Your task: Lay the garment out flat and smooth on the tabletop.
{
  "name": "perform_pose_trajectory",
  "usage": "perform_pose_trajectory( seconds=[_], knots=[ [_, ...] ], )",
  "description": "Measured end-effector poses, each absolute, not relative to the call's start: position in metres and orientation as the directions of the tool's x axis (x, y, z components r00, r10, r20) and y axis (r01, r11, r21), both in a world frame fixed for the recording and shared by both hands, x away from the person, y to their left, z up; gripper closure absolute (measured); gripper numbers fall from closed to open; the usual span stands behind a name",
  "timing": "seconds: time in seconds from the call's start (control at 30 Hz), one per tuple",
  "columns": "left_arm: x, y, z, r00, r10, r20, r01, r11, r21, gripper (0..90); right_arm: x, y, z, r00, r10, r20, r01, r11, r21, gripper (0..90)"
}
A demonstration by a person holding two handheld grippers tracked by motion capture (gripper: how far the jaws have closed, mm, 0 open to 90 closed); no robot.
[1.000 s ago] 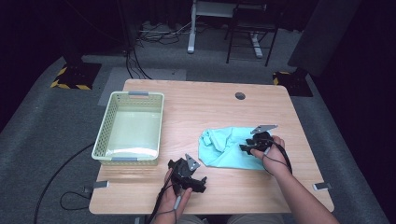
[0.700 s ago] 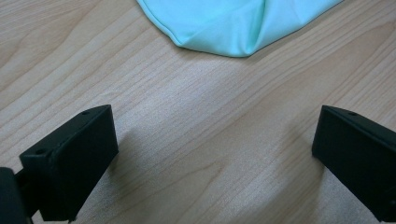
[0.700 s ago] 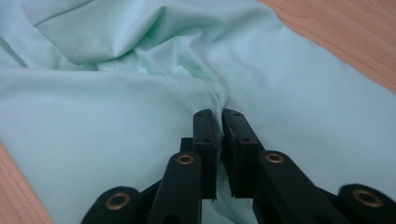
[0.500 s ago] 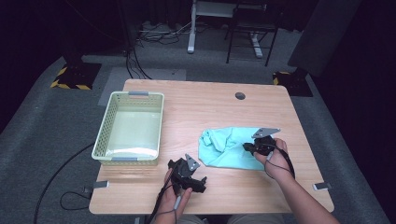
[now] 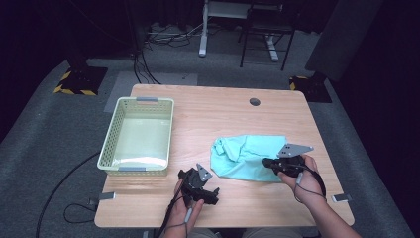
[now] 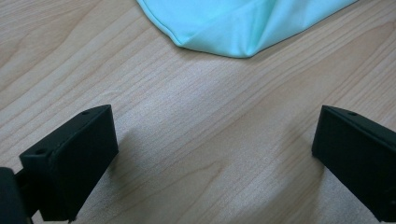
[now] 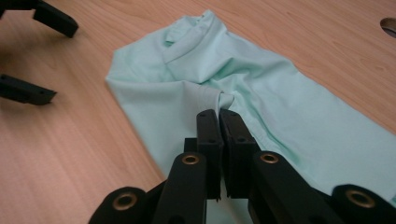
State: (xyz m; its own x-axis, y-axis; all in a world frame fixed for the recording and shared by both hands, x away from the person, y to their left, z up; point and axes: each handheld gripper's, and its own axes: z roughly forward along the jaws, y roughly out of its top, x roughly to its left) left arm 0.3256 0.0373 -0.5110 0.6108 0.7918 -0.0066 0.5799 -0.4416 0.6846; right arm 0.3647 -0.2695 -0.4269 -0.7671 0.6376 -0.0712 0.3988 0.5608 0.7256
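A mint-green garment (image 5: 245, 153) lies crumpled on the wooden table (image 5: 208, 116), right of centre. My right gripper (image 5: 266, 161) is at the garment's near right edge and is shut on a raised fold of the cloth (image 7: 205, 93), with its jaws (image 7: 218, 114) pressed together. My left gripper (image 5: 202, 182) rests low over the table near the front edge, left of the garment. Its jaws stand wide open (image 6: 212, 123) over bare wood, and a corner of the garment (image 6: 233, 28) lies just ahead. The open left gripper (image 7: 32, 56) is at the left of the right gripper view.
A pale green plastic basket (image 5: 143, 101) stands on the left half of the table with nothing in it. A round cable hole (image 5: 254, 101) is near the far edge. Dark floor, cables and chair legs surround the table.
My right gripper has shifted slightly toward the table's front edge, still holding the cloth. The left gripper has stayed where it was.
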Motion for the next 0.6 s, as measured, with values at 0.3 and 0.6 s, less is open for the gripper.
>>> perform_pose_trajectory(
  seconds=[0.3,0.6],
  knots=[
    [0.326,0.037,-0.511,0.611,0.792,-0.007,0.580,-0.441,0.685,0.1,0.309,-0.269,-0.441,-0.816,0.575,-0.062,0.372,0.604,0.705,84.4],
    [0.324,0.038,-0.511,0.602,0.798,-0.007,0.586,-0.435,0.684,0.1,0.276,-0.281,-0.450,-0.782,0.623,-0.024,0.392,0.520,0.759,57.2]
  ],
)
